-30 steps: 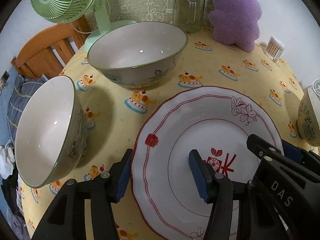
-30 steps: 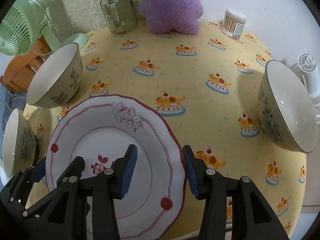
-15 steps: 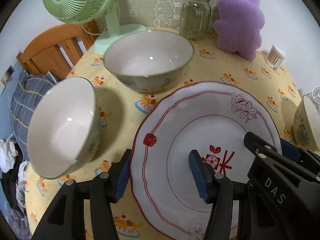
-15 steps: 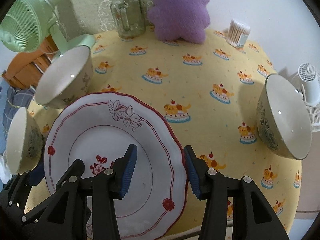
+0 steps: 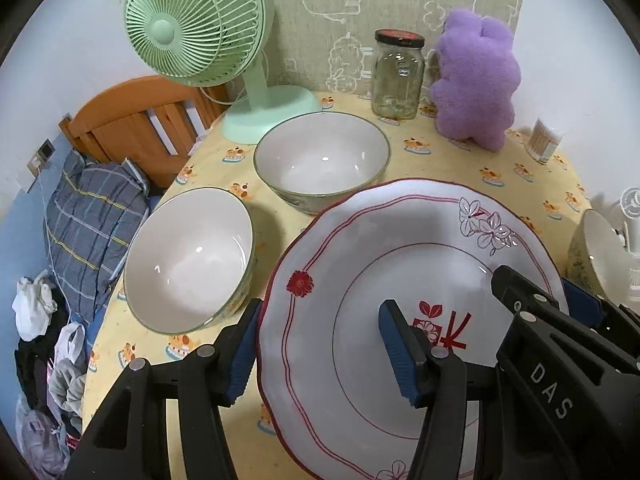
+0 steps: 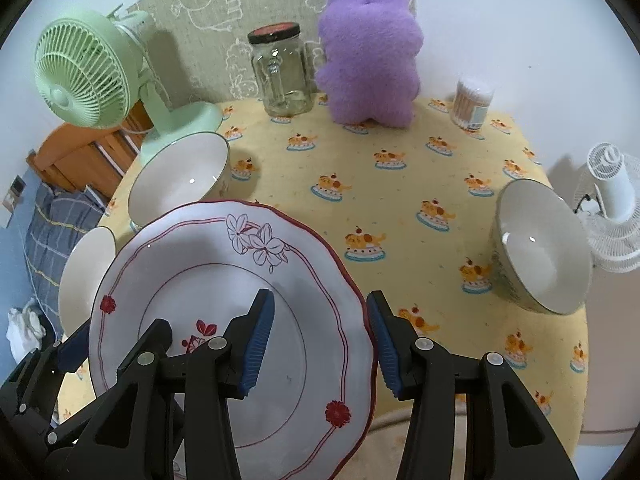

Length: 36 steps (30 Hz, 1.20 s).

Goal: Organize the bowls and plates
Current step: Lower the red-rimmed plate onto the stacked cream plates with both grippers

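Note:
A white plate (image 5: 404,264) with a red scalloped rim and flower prints is held up above the yellow tablecloth (image 6: 400,184). My left gripper (image 5: 320,352) is shut on its left rim. My right gripper (image 6: 320,340) is shut on its right rim, with the plate (image 6: 208,276) between its blue pads. Two white bowls stand to the left: a near bowl (image 5: 188,256) and a far bowl (image 5: 320,160). A third bowl (image 6: 540,244) stands at the right edge of the table.
At the back stand a green fan (image 5: 200,24), a glass jar (image 5: 396,76), a purple plush toy (image 5: 476,80) and a tub of cotton swabs (image 6: 474,100). A wooden bed frame (image 5: 136,128) and bedding are left of the table, a white fan (image 6: 612,208) to the right.
Both grippers have lifted the plate and drawn back from the table. The bowls, fan and jar now look smaller and lower in both views. The grip on the plate is unchanged.

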Available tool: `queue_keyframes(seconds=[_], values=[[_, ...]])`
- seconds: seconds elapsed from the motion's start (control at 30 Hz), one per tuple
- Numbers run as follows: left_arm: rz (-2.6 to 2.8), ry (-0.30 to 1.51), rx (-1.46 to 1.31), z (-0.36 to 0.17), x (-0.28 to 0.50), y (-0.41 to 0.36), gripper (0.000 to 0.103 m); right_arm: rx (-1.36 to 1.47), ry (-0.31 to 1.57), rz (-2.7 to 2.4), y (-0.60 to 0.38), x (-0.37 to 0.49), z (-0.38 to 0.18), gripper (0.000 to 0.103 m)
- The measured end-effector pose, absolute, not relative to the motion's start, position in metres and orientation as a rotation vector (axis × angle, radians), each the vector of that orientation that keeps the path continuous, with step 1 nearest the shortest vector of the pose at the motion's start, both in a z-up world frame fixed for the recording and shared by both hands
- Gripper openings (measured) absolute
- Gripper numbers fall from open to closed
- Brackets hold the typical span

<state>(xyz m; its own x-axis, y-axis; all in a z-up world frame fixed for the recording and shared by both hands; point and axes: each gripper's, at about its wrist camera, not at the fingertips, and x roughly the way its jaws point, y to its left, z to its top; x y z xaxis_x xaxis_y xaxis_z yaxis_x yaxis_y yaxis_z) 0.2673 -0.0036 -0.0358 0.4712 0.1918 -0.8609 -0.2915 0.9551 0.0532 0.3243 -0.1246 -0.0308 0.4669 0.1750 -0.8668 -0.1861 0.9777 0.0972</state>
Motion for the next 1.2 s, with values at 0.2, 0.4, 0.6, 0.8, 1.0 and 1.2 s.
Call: queue_keyframes(seconds=[0.2, 0.4, 0.6, 0.8, 1.0, 1.2], values=[[0.219, 1.029, -0.084, -0.026, 0.251, -0.013, 0.058, 0.004, 1.051, 0.158, -0.140, 0.301, -0.019, 0.053], [0.121, 1.028, -0.072, -0.021, 0.228, -0.021, 0.058, 0.016, 1.040, 0.063, -0.153, 0.264, -0.009, 0.053], [0.034, 1.026, -0.026, -0.019, 0.199, -0.032, 0.058, 0.024, 1.035, -0.035, -0.160, 0.220, -0.004, 0.053], [-0.077, 1.037, 0.004, -0.024, 0.175, -0.046, 0.058, 0.070, 1.039, -0.137, -0.176, 0.181, -0.005, 0.053], [-0.147, 1.063, 0.028, -0.031, 0.164, -0.069, 0.058, 0.101, 1.060, -0.207, -0.196, 0.159, -0.011, 0.053], [-0.174, 1.084, 0.055, -0.039, 0.163, -0.096, 0.058, 0.123, 1.078, -0.233, -0.223, 0.154, -0.019, 0.053]])
